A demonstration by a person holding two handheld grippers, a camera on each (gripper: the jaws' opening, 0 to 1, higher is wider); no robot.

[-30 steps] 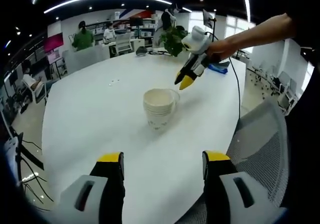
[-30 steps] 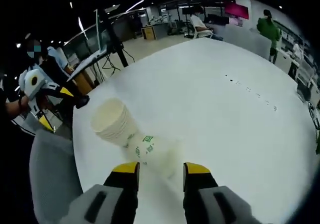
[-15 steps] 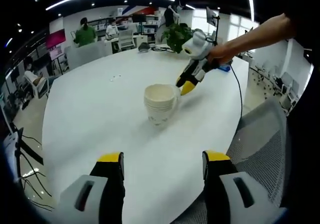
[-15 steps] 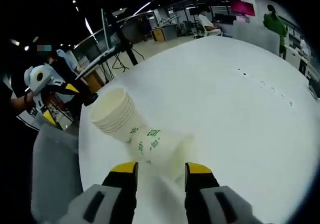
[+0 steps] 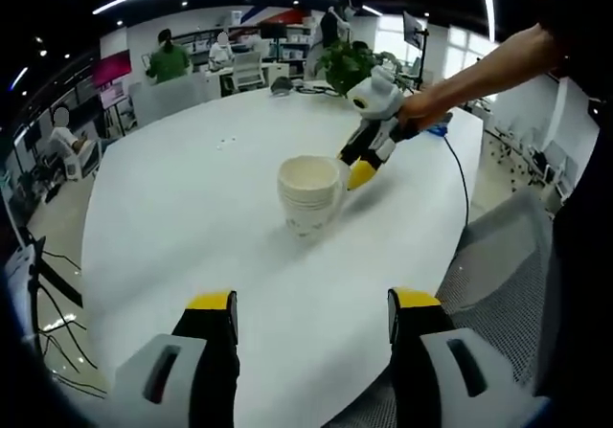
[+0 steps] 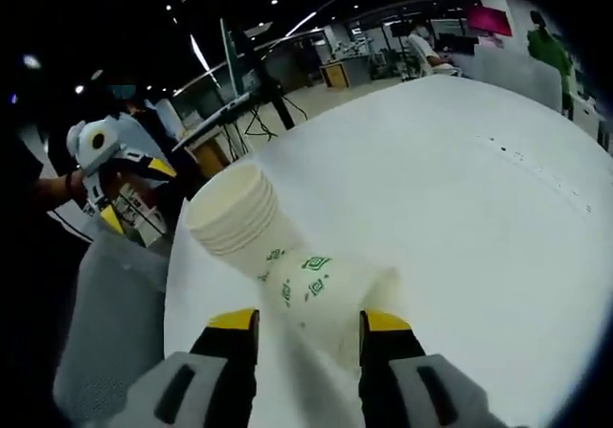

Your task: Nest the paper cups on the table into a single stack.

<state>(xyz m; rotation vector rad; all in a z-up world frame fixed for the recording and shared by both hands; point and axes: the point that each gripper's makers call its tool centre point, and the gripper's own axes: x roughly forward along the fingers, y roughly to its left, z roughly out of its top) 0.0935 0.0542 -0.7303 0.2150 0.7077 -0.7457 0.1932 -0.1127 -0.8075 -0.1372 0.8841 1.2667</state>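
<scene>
Ribbed paper cup stack (image 6: 251,232) between right gripper (image 6: 309,320) jaws

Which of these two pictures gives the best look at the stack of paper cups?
The right gripper view: the stack of paper cups sits close between that tool's jaws, showing the nested rims and green print. The left gripper view shows the stack smaller and farther off, upright on the white table.

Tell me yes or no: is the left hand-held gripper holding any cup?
No: the left hand-held gripper stands open over the bare table, well short of the cup stack.
</scene>
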